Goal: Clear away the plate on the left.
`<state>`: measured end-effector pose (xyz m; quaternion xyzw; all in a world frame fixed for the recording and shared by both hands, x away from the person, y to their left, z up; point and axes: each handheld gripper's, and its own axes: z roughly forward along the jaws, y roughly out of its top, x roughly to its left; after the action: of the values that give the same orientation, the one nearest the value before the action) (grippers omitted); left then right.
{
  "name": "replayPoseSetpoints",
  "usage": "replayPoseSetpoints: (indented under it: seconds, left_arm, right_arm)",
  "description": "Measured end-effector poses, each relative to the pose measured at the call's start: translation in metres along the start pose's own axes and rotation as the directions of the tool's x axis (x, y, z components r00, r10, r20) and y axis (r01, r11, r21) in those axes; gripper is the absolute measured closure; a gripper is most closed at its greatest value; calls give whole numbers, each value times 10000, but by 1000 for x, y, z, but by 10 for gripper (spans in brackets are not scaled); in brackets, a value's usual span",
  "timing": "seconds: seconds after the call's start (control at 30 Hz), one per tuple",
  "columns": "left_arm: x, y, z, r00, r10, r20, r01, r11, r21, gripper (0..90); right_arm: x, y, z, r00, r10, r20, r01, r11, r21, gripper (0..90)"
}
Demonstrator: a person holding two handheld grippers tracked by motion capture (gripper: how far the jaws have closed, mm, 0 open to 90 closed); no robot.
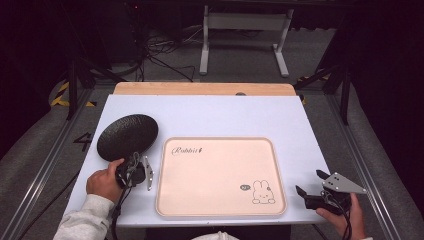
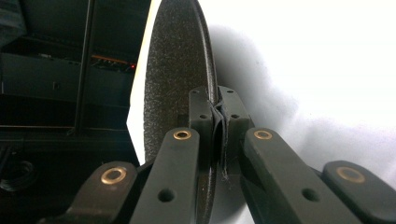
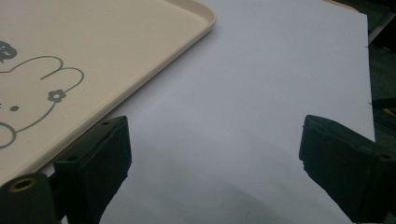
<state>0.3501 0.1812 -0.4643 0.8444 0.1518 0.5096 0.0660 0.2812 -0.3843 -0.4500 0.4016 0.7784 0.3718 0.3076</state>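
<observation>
High view: my left gripper [image 1: 136, 159] is clamped on the near rim of the black plate [image 1: 127, 136], which sits at about nine o'clock on the desk [image 1: 225, 117], just left of the tray [image 1: 220, 176]. My left hand [image 1: 104, 182] is at the plate's six o'clock, near the desk's front-left corner. The plate looks tilted, with its far edge towards eleven o'clock.

Left gripper view: my two jaws are closed tight on the plate's thin edge [image 2: 219, 116], pads pressed against it from both sides, with the plate's speckled dark face [image 2: 175, 79] standing edge-on and running up towards twelve o'clock. White desk surface [image 2: 327, 70] lies at two o'clock of the plate.

Right gripper view: my right gripper [image 3: 215, 163] is wide open and holds nothing; bare white desk lies between its jaws. The tray's corner [image 3: 205, 18] sits at eleven o'clock, with a rabbit drawing [image 3: 32, 88] at nine o'clock.

From above, the right gripper [image 1: 312, 182] is at four o'clock, just beside the tray's near-right corner, well apart from the plate.
</observation>
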Motion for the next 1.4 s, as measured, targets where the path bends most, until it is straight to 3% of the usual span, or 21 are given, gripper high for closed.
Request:
replayPoseSetpoints:
  seconds: [0.4, 0.67, 0.87, 1.0, 1.2, 1.4]
  left_arm:
    - [7, 7, -13, 9997, -177, 186, 186, 9989, -438, 861]
    - [9, 22, -32, 9996, -174, -228, 144, 9920, -1257, 863]
    - [5, 46, -53, 9993, 122, -341, -192, 9769, -2126, 862]
    - [1, 64, -64, 9982, 448, -389, -535, 9631, -2638, 859]
    - [-7, 90, -79, 9957, 896, -249, -927, 9348, -3427, 854]
    - [-12, 106, -88, 9944, 1047, -144, -1019, 9136, -3936, 851]
  right_arm:
    - [0, 0, 0, 10000, -7, 6, 7, 10000, 29, 97]
    - [0, 0, 0, 10000, -25, 9, 25, 10000, 54, 97]
    - [0, 0, 0, 10000, -52, 22, 51, 10000, 74, 97]
    - [0, 0, 0, 10000, -56, 53, 55, 9999, 91, 97]
    - [-1, -1, 0, 9999, -1, 107, 0, 10000, 26, 97]
    - [-1, -1, 0, 10000, 0, 59, 0, 10000, 18, 97]
